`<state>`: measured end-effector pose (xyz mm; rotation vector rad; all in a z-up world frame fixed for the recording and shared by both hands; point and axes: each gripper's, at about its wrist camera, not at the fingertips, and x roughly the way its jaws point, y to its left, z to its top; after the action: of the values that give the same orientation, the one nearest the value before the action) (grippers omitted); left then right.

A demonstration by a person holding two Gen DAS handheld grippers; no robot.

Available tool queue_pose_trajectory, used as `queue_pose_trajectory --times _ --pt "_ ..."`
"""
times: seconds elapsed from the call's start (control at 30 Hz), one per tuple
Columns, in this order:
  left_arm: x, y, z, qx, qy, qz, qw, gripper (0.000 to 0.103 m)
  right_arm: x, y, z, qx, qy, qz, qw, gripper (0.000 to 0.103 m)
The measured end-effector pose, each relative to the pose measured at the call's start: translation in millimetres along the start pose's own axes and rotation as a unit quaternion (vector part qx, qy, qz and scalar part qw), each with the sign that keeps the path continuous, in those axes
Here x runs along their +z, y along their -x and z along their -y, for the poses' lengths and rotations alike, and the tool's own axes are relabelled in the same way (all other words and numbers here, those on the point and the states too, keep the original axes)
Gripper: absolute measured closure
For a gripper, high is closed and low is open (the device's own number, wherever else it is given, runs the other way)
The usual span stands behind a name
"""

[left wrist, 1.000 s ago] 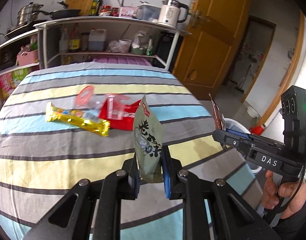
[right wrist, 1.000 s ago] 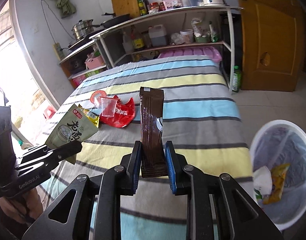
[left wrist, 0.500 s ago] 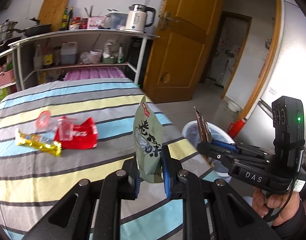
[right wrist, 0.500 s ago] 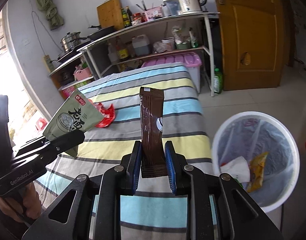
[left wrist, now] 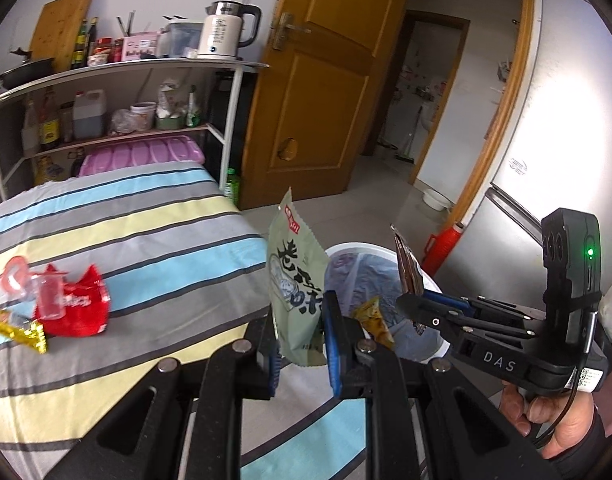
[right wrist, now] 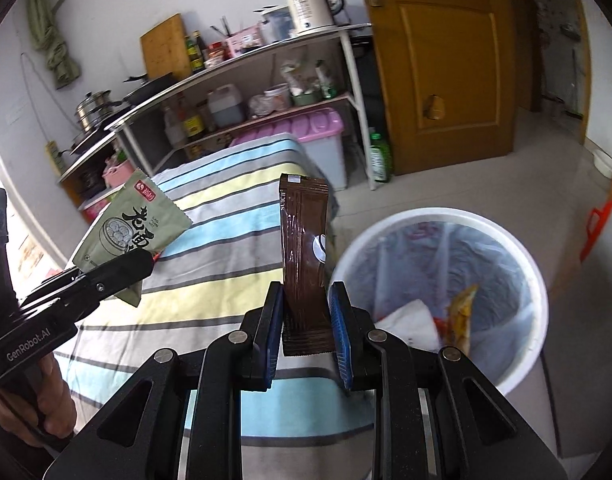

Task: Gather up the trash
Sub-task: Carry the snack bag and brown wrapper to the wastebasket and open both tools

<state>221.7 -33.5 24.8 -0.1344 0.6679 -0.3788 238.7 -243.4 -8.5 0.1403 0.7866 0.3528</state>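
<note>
My left gripper (left wrist: 302,340) is shut on a green snack packet (left wrist: 296,280), held upright over the table's right edge. In the right wrist view the same green snack packet (right wrist: 134,228) shows at the left. My right gripper (right wrist: 306,320) is shut on a brown sachet (right wrist: 306,248), standing upright just left of the white trash bin (right wrist: 518,240). The bin (left wrist: 354,248) is lined with a clear bag and holds a yellow wrapper (right wrist: 460,312) and white paper (right wrist: 410,320). On the striped tablecloth (left wrist: 146,248) lie a red wrapper (left wrist: 76,308), a clear cup (left wrist: 50,296) and a gold wrapper (left wrist: 18,328).
A metal shelf (right wrist: 266,64) with a kettle (left wrist: 226,32), bottles and pans stands behind the table. A wooden door (left wrist: 318,92) is beyond the bin. A pink-lidded box (right wrist: 306,136) and a green bottle (right wrist: 378,160) sit on the floor. A red object (left wrist: 446,248) leans by the doorway.
Both grippers have swung right with their packets, from over the table's middle to its right edge. The bin has come closer in both views, and the table litter has slid left.
</note>
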Motion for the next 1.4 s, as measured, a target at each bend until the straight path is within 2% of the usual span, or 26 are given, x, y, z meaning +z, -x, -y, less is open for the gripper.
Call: queue_pose_trajectory --times 0.63,1.0,1.03,1.13,1.27,1.4 --pt "0 -81 53 -0.047 -0.030 -0.067 0.9962 0.084 -9 0 70 -0.046 -0.060 -0.009 0.997 0.079" --pt "-2 -120 72 -0.047 -0.035 -0.104 0.9928 0.083 -16 -7 98 -0.061 -0.094 -0.023 0.993 0.078" --pt "-2 -123 73 -0.046 -0.035 -0.107 0.9925 0.081 -16 -9 101 -0.061 -0.097 -0.025 0.993 0.078" --pt "1 -130 74 -0.044 -0.031 -0.112 0.9923 0.061 -18 -13 106 -0.065 -0.102 -0.031 0.992 0.078" --pt "1 -130 73 -0.044 -0.027 -0.112 0.9924 0.059 -19 -13 109 -0.067 -0.106 -0.034 0.991 0.071" --pt "2 -123 68 -0.046 -0.021 -0.107 0.9930 0.059 -17 -9 110 -0.067 -0.108 -0.026 0.992 0.070"
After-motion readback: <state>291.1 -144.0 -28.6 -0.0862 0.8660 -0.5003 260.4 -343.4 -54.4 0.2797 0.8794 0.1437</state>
